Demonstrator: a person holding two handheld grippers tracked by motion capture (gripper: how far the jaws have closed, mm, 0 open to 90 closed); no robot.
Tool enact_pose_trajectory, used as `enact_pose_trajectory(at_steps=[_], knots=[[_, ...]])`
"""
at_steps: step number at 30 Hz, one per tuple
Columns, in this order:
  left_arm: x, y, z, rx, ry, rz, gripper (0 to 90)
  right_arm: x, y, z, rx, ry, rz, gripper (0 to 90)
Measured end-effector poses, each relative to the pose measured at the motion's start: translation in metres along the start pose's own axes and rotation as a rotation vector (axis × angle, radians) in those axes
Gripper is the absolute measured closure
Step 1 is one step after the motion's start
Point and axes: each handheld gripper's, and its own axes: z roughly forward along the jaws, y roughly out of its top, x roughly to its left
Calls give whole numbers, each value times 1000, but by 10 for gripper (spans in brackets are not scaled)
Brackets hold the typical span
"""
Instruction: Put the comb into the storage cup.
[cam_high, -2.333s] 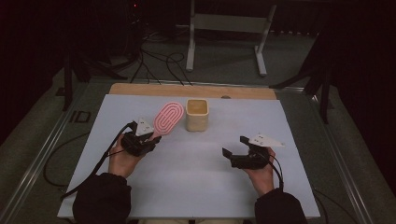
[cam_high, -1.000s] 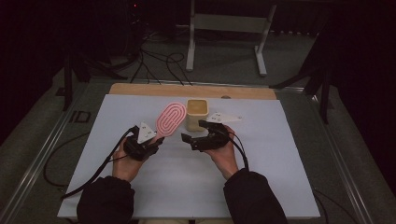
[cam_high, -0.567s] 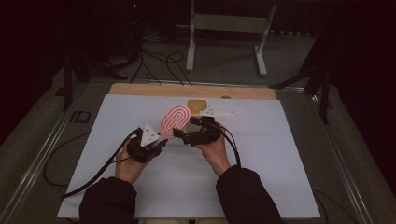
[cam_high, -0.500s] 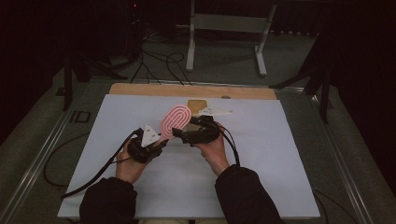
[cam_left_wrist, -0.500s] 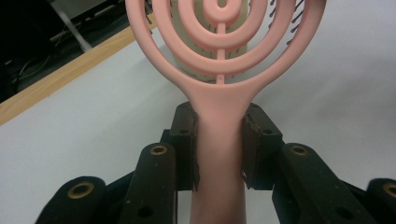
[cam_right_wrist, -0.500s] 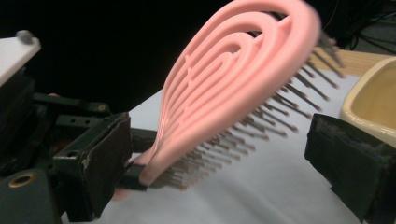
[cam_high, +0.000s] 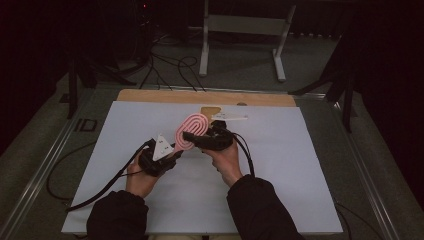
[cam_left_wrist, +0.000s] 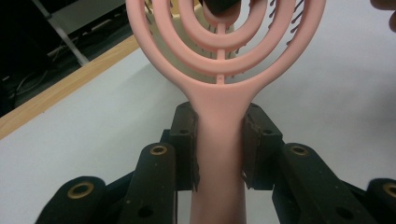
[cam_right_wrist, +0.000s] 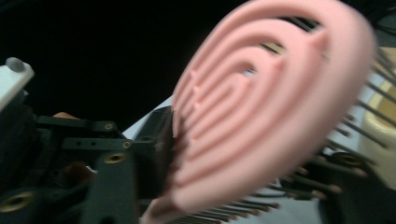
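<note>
The pink hairbrush (cam_high: 191, 131) is held up above the middle of the counter (cam_high: 300, 170), its looped head tilted up and away from the person; in the left gripper view its handle (cam_left_wrist: 218, 154) runs straight up between the two black pads, which press on it from both sides, so the left tool (cam_high: 172, 154) is clamped on the handle; the right tool (cam_high: 192, 137) has come in from the other side and its jaws have just been closing around the head of the brush (cam_right_wrist: 261, 112); one jaw lies against the ribbed back, the other stands among the dark bristles (cam_right_wrist: 327, 186); whether the pads already press on it, I cannot tell; behind the brush stands a cream cup (cam_left_wrist: 187, 74), partly hidden.
</note>
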Motion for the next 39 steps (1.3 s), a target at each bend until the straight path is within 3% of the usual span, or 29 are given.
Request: enact_pose_trajectory(at_steps=[10,16,23,27,32,36,39], knots=[[-1,-1,3,6,-3,4,697,1,0,0,15,58,35,587],[-1,-2,2,5,-12,0,696,0,0,1,19,127,95,630],[0,-1,3,-4,-17,-7,681,2,2,1,20,133,82,634],[1,-1,2,-16,-4,-18,613,3,3,0,14,122,80,635],[3,-2,2,-27,-5,-45,467,2,4,-1,-3,121,89,635],[4,-3,0,-58,-28,-74,310,2,5,-2,-9,111,89,635],[9,-3,-2,-88,-74,-129,170,1,5,-2,-7,111,87,635]])
